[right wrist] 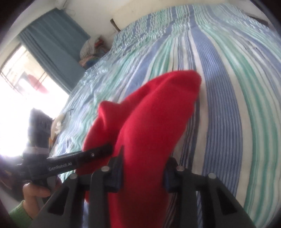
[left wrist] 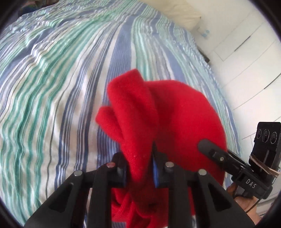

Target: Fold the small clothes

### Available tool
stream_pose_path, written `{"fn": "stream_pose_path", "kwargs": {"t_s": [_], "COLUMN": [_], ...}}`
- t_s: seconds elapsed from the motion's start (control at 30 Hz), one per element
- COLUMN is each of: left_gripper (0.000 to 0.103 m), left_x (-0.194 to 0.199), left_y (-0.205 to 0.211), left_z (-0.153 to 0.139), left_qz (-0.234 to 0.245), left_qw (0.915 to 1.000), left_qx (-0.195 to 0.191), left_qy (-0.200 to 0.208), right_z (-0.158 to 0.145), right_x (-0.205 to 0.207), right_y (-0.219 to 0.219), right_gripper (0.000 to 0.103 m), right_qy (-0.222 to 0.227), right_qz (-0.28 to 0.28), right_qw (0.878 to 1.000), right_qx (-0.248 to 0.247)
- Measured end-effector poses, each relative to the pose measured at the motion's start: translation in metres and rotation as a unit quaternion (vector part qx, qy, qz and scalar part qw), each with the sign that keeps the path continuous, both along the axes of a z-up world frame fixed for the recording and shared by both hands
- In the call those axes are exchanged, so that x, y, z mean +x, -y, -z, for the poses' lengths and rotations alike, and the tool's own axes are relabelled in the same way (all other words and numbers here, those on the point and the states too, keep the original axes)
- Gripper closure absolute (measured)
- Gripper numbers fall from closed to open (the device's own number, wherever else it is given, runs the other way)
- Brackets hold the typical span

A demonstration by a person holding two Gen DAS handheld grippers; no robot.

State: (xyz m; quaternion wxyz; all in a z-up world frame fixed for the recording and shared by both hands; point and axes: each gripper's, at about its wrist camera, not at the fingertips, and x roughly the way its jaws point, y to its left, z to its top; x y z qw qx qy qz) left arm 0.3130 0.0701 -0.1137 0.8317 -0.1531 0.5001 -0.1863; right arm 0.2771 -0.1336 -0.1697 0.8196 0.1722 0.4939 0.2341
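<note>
A small red fleece garment hangs bunched above a striped bedspread. My left gripper is shut on a fold of its near edge, red cloth pinched between the black fingers. In the right wrist view the same red garment rises in a thick fold out of my right gripper, which is shut on it. Each view shows the other gripper at the side: the right gripper reaches into the cloth at the right, and the left gripper reaches in from the left, held by a hand with a green sleeve.
The blue, green and white striped bedspread fills both views. A cream pillow lies at the far end, with white cupboard doors beside the bed. A blue curtain, a bright window and a pile of clothes lie at the left.
</note>
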Motion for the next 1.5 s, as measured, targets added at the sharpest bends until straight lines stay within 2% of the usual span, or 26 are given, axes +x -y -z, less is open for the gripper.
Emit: {"fn": "stream_pose_path", "kwargs": {"t_s": [0.13,0.17,0.23,0.27,0.3,0.33,0.37,0.4,0.47,0.53,0.57,0.63,0.67,0.73,0.87,0.9,1.03,1.17,1.5], "left_gripper": [0.081,0.075,0.048,0.022,0.011,0.011,0.011,0.011,0.011,0.007,0.003,0.003,0.003,0.003,0.003,0.002,0.002,0.002,0.002], "left_x": [0.001,0.004,0.008,0.009,0.006,-0.007,-0.02,-0.034,-0.071,-0.108,-0.124,-0.149,-0.158,-0.171,-0.195,-0.199,-0.214,-0.221,-0.235], "left_y": [0.013,0.018,0.025,0.03,0.033,0.031,0.03,0.025,0.02,0.015,0.015,0.015,0.016,0.019,0.028,0.029,0.025,0.029,0.033], "left_z": [-0.065,-0.072,-0.068,-0.06,-0.05,-0.04,-0.03,-0.019,-0.003,0.006,0.007,0.006,0.004,-0.005,-0.037,-0.046,-0.074,-0.087,-0.107], "left_qz": [0.011,0.008,-0.003,-0.014,-0.029,-0.043,-0.046,-0.045,-0.051,-0.071,-0.085,-0.11,-0.115,-0.117,-0.118,-0.117,-0.115,-0.098,-0.105], "left_qw": [0.9974,0.9971,0.9973,0.9962,0.9928,0.987,0.9809,0.9761,0.9693,0.9643,0.9611,0.9552,0.9549,0.9555,0.939,0.9373,0.9478,0.9517,0.9484], "left_qx": [-0.011,-0.009,0.017,0.048,0.089,0.132,0.169,0.195,0.225,0.237,0.244,0.258,0.26,0.26,0.303,0.306,0.275,0.275,0.278], "left_qy": [0.071,0.075,0.071,0.071,0.075,0.081,0.085,0.086,0.086,0.094,0.098,0.095,0.086,0.077,0.112,0.12,0.113,0.096,0.109], "right_z": [-0.071,-0.083,-0.094,-0.093,-0.088,-0.083,-0.076,-0.069,-0.054,-0.037,-0.029,-0.022,-0.021,-0.028,-0.058,-0.066,-0.094,-0.119,-0.144], "right_x": [0.001,0.004,0.014,0.021,0.023,0.021,0.016,0.006,-0.023,-0.058,-0.074,-0.109,-0.126,-0.153,-0.19,-0.195,-0.209,-0.214,-0.226], "right_y": [0.016,0.021,0.03,0.035,0.043,0.052,0.061,0.07,0.085,0.095,0.097,0.093,0.091,0.082,0.068,0.065,0.058,0.055,0.045], "right_gripper": [0.069,0.069,0.065,0.055,0.037,0.025,0.007,0.004,0.003,0.003,0.003,0.003,0.003,0.003,0.003,0.002,0.002,0.002,0.002], "right_qy": [0.074,0.083,0.079,0.069,0.057,0.047,0.04,0.034,0.018,-0.004,-0.013,-0.023,-0.024,-0.021,-0.002,0.007,0.025,0.037,0.051], "right_qz": [-0.005,-0.001,0.006,0.014,0.027,0.042,0.057,0.066,0.067,0.069,0.068,0.066,0.066,0.068,0.076,0.076,0.07,0.066,0.06], "right_qw": [0.997,0.996,0.997,0.997,0.998,0.998,0.996,0.995,0.991,0.985,0.983,0.979,0.978,0.976,0.974,0.973,0.966,0.965,0.958], "right_qx": [0.01,0.013,0.016,0.008,-0.006,-0.028,-0.05,-0.07,-0.112,-0.157,-0.172,-0.19,-0.197,-0.205,-0.213,-0.218,-0.246,-0.25,-0.276]}}
